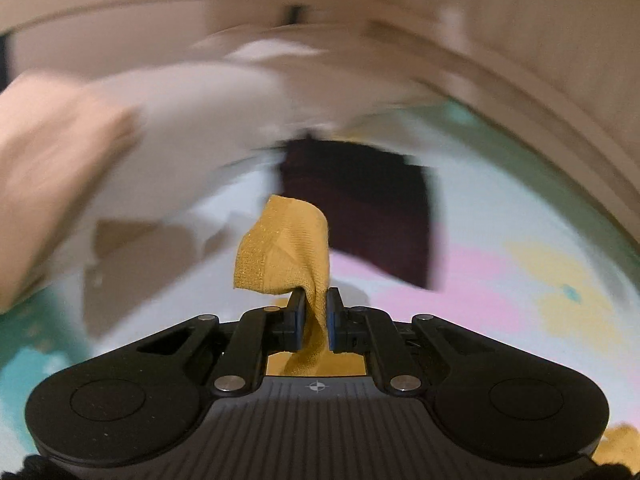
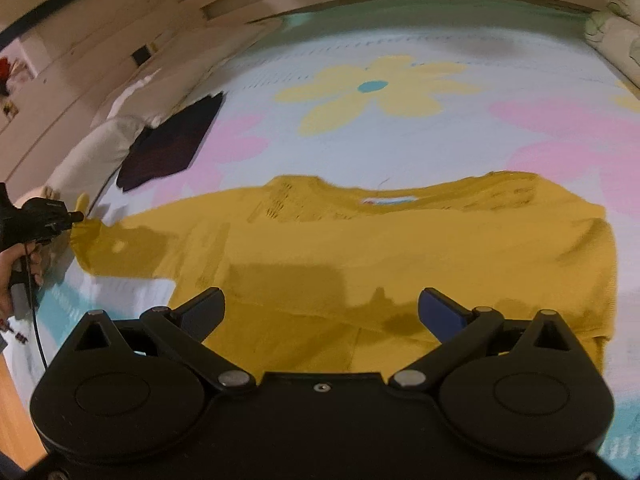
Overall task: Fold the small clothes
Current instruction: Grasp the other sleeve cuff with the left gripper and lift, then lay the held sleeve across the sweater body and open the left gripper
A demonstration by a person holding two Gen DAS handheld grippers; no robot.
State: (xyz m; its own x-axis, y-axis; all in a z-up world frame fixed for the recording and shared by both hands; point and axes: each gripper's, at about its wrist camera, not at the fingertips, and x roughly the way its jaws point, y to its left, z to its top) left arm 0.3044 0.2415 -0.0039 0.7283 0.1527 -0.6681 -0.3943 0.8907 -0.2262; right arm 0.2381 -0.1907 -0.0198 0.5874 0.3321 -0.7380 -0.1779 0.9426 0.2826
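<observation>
A mustard-yellow top (image 2: 360,256) lies spread flat on a flowered bedsheet (image 2: 400,128), neckline toward the headboard side. The left gripper (image 1: 314,312) is clamped on the cuff of 1 sleeve (image 1: 284,252), the fabric pinched between its 2 blue pads and bunched above them; in the right wrist view it pulls that sleeve out from the top's left edge, a hand (image 2: 12,268) on its handle. The right gripper (image 2: 320,312) hovers over the top's lower hem, jaws wide apart and holding nothing. A dark folded garment (image 2: 172,144) sits beyond the top's left shoulder, beside a white pillow (image 2: 100,148).
</observation>
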